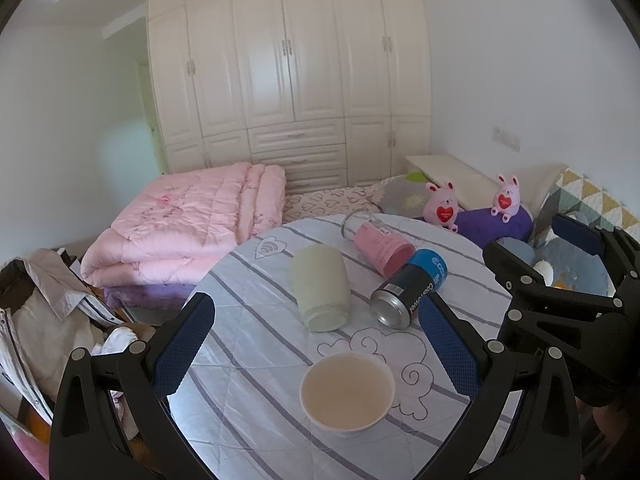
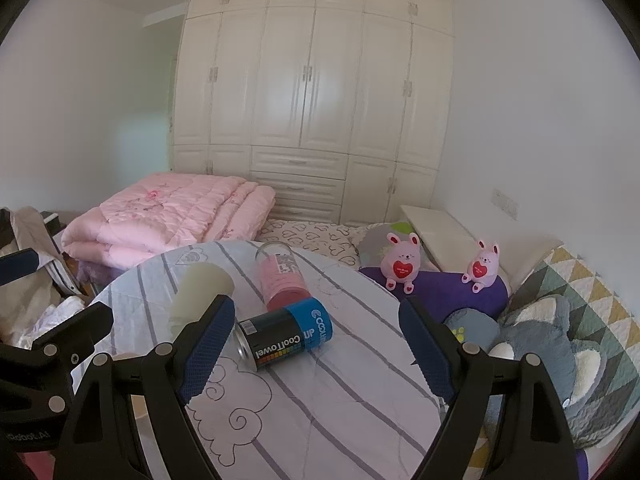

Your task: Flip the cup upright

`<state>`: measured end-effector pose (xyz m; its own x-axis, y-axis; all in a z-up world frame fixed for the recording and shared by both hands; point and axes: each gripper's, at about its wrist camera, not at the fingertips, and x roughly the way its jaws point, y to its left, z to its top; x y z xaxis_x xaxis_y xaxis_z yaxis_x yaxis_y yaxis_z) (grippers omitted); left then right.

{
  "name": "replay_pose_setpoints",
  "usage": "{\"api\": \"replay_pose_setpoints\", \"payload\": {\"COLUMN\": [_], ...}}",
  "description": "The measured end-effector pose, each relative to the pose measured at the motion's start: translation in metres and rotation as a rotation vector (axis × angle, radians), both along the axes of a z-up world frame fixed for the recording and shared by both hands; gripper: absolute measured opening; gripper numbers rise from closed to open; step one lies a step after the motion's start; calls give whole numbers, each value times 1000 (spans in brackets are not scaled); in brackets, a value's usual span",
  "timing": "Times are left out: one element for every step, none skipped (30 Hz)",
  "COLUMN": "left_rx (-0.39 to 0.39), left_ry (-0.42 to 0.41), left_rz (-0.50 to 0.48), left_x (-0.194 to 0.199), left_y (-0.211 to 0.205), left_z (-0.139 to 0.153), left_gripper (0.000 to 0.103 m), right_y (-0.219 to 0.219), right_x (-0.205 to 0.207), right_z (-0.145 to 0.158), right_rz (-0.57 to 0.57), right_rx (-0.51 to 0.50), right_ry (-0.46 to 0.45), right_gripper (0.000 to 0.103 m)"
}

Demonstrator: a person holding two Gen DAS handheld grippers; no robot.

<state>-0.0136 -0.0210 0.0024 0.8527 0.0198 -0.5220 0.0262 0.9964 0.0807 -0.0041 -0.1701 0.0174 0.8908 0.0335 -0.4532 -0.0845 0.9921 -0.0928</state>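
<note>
Cup: the pale green cup (image 1: pixel 322 288) lies on its side in the middle of your round table (image 1: pixel 248 420), mouth toward you. It looks smooth and frosted, and nothing can be seen in it.
Your left gripper: your left gripper (image 1: pixel 316 352) is spread wide and holds nothing. It hangs over the near part of the table.
Your right gripper: your right gripper (image 2: pixel 316 348) is spread wide too, with nothing between its blue bumpy pads (image 2: pixel 208 344).
Bowl: a white round bowl (image 1: pixel 347 390) sits closest to you, right side up. It looks empty.
Can: a black and blue can (image 2: pixel 282 334) lies on its side just right of the cup, shiny metal end toward you.
Glass: a clear glass with a pink label (image 1: pixel 376 244) lies on its side behind the can, touching it.
Table cover: soft white cloth with grey stripes and curly cloud shapes.
Behind the table: a folded puffy pink blanket (image 1: pixel 188 220) on the bed, and two pink bunny toys (image 2: pixel 402 266) on a purple cushion (image 2: pixel 444 292).
Far back: a tall cream wardrobe (image 1: pixel 288 60) against the wall.
</note>
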Motion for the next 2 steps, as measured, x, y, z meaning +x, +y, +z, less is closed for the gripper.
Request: {"api": "replay_pose_setpoints", "payload": {"left_rx": [-1, -3], "left_ry": [0, 0], "left_rz": [1, 0], "left_x": [0, -1], "left_y": [0, 1], "left_z": [0, 0], "left_gripper": [103, 103], "right_y": [1, 2], "right_x": [0, 0], "right_z": [0, 0], "right_rz": [0, 1], "right_rx": [-3, -5], "right_ry": [1, 1], "right_gripper": [85, 85]}}
